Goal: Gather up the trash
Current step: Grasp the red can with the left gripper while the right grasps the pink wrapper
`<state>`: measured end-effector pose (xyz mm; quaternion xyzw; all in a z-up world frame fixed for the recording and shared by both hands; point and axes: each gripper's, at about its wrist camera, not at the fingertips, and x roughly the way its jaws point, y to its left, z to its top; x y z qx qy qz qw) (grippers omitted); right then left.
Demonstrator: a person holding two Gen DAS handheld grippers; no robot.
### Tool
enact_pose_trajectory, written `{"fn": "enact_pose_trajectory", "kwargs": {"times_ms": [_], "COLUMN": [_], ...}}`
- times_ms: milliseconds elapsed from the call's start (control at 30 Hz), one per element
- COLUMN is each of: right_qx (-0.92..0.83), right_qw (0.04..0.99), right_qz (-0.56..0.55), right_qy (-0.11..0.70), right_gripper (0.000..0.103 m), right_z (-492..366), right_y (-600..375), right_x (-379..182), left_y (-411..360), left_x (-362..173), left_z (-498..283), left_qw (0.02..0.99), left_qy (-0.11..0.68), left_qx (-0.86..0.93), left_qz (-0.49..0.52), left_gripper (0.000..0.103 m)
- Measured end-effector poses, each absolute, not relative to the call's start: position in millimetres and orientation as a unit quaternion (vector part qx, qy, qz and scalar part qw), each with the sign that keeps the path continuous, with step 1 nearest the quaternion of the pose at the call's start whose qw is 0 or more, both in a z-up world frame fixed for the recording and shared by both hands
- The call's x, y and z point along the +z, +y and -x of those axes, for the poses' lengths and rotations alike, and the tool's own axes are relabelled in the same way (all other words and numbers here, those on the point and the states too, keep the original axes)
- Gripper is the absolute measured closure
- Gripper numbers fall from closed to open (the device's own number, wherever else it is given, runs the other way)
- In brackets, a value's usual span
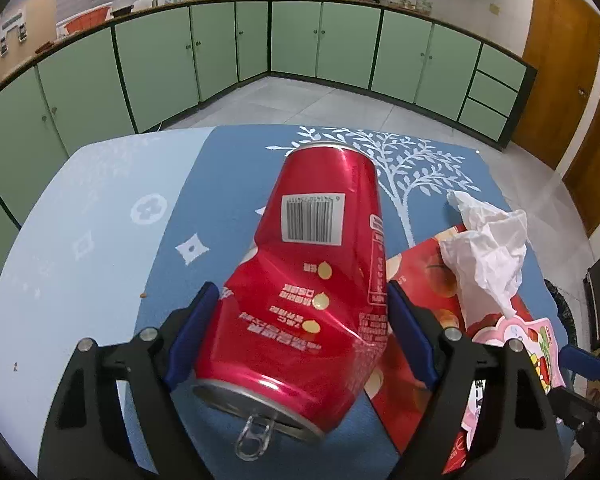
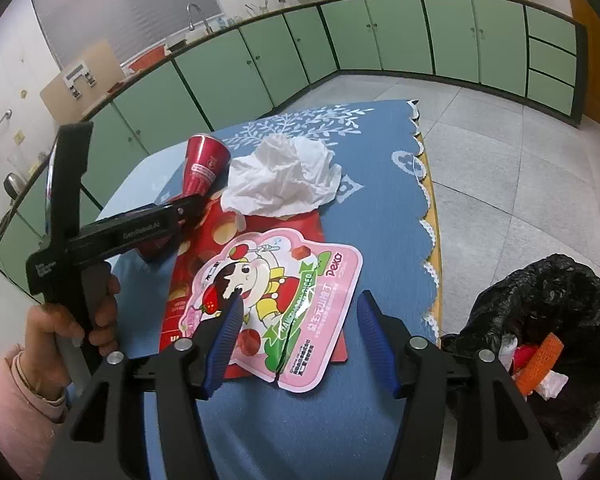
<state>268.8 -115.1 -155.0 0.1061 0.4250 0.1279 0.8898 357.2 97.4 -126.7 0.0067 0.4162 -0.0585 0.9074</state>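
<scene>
Here the left gripper (image 1: 302, 312) closes on the dented red can (image 1: 308, 280), both blue pads against its sides, near the table's (image 1: 100, 208) left; the right gripper (image 2: 298, 340) hangs half-open over the pink wrapper (image 2: 296, 292), touching nothing

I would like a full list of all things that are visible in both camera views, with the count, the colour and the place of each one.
can: 1, red, dented, lying on the table between the left gripper's fingers
tissue: 1, white, crumpled, on the far end of the red packet
red packet: 1, red, flat on the tablecloth
pink pouch: 1, pink with a cartoon, lying on the red packet
tablecloth: 1, blue with white pattern, covering the table
trash bin: 1, black bag liner, on the floor beside the table, some trash inside
cabinets: many, green, along the walls
left gripper: 1, black with blue pads, around the can
right gripper: 1, black with blue pads, over the pink pouch
hand: 1, pink sleeve, holding the left gripper
</scene>
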Motion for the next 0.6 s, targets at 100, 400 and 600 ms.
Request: {"fn": "enact_pose_trajectory", "kwargs": {"times_ms": [100, 400, 600], "right_qx": [0.128, 0.135, 0.136], "right_qw": [0.888, 0.885, 0.89], "right_qz": [-0.104, -0.093, -0.088], "right_qy": [0.428, 0.435, 0.427], "right_gripper": [0.058, 0.1, 0.103], "right_z": [-270, -265, -257], "right_y": [-114, -114, -115], "right_x": [-156, -161, -155], "left_y": [94, 103, 118], "left_x": [-123, -118, -111], "left_z": [-349, -306, -274], "left_qw": [0.911, 0.917, 0.922], "left_qy": [0.407, 0.396, 0.386], "left_qx": [-0.058, -0.058, -0.043], "left_qz": [-0.016, -0.005, 0.008], "left_gripper": [0.023, 0.023, 0.023]}}
